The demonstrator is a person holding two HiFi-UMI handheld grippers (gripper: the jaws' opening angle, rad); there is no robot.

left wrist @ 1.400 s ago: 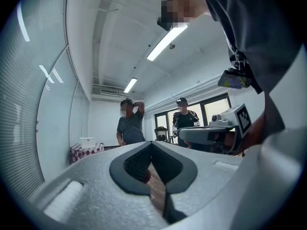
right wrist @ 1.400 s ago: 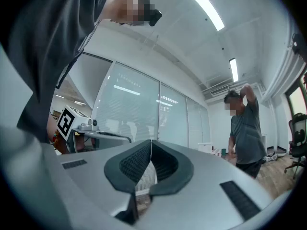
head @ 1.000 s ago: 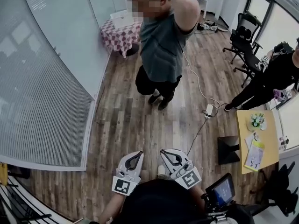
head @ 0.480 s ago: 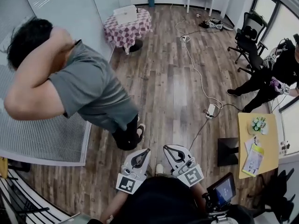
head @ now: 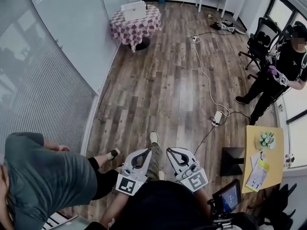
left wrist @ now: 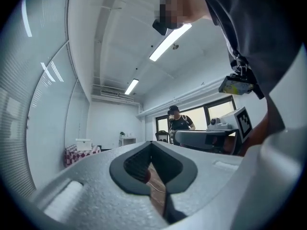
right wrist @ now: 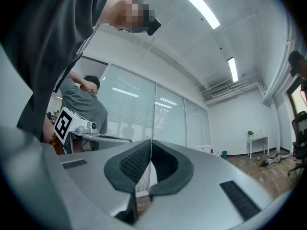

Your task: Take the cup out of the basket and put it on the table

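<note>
Both grippers, left gripper [head: 145, 151] and right gripper [head: 169, 150], have their jaws closed on nothing, side by side and well apart from the checkered table [head: 136, 27]. A white box [head: 133, 11] sits on that table; the cup I cannot make out.

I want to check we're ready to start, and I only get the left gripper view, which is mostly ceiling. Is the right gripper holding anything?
Observer: No. In the right gripper view the right gripper has its jaws together, with nothing between them.
Operator: Is anyone close to the wearer that I can't see?
Observer: Yes. The head view shows a person in a grey shirt bent over close at the wearer's left.
Operator: Is there a table nearby?
Observer: A yellow table stands at the wearer's right, with a small plant and papers on it.
</note>
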